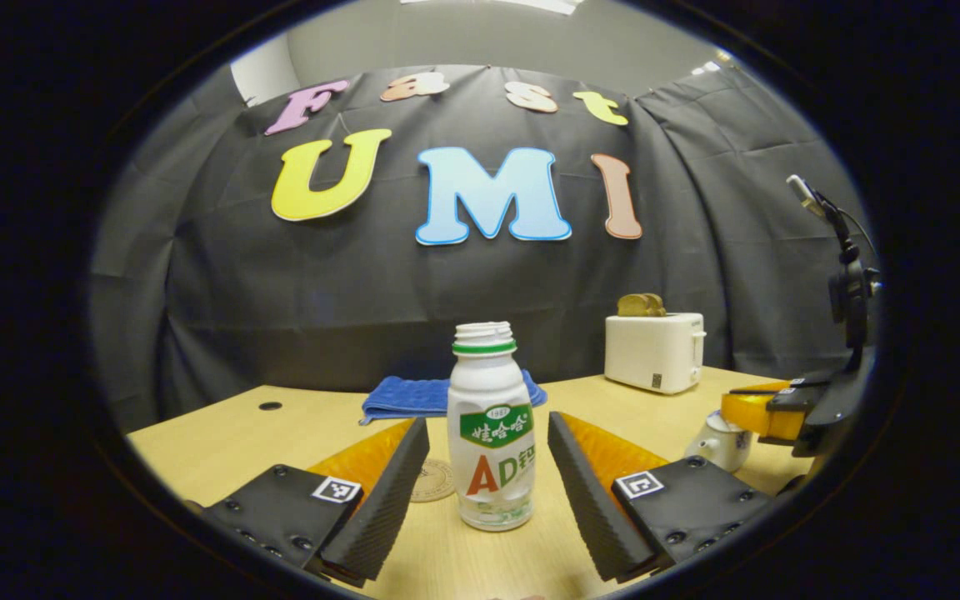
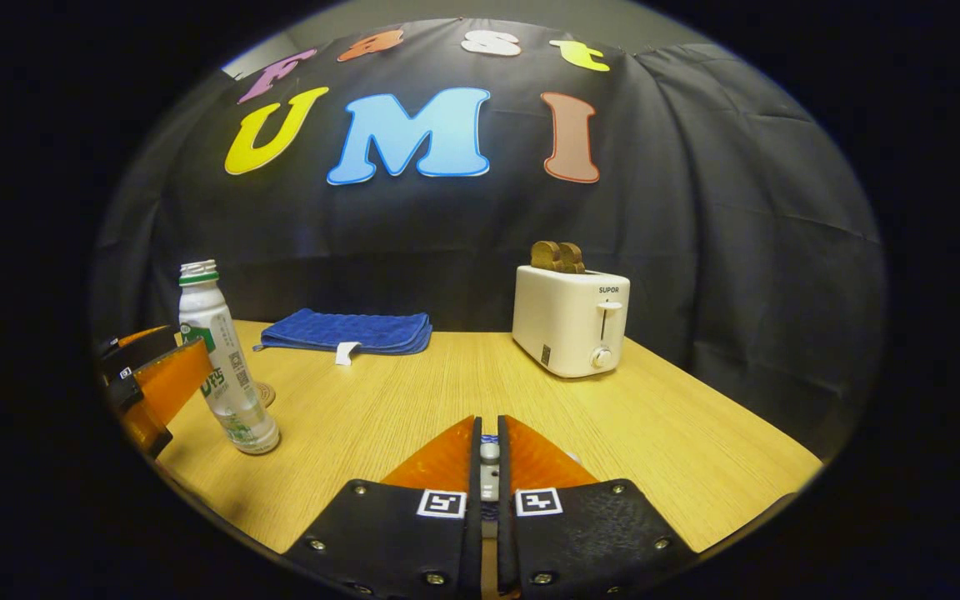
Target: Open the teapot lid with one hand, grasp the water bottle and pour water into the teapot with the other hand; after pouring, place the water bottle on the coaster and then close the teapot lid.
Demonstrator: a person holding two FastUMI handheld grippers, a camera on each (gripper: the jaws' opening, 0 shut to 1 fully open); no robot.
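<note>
- Two grippers busy: left gripper [image 1: 488, 429] has its jaws wide either side of the water bottle [image 1: 490, 450], not touching. The bottle is upright on the desk [image 1: 238, 433], just beside the coaster [image 1: 434, 481].
- Right gripper [image 2: 489, 425] jaws are narrow, pinching what looks like the teapot lid [image 2: 489, 452] knob.
- Risk: the bottle is tall and uncapped, so an off-centre squeeze could tip it and spill.
- Teapot [image 1: 717, 442] sits close by; toaster [image 1: 653, 352] and towel [image 1: 413, 396] are well behind.
</note>
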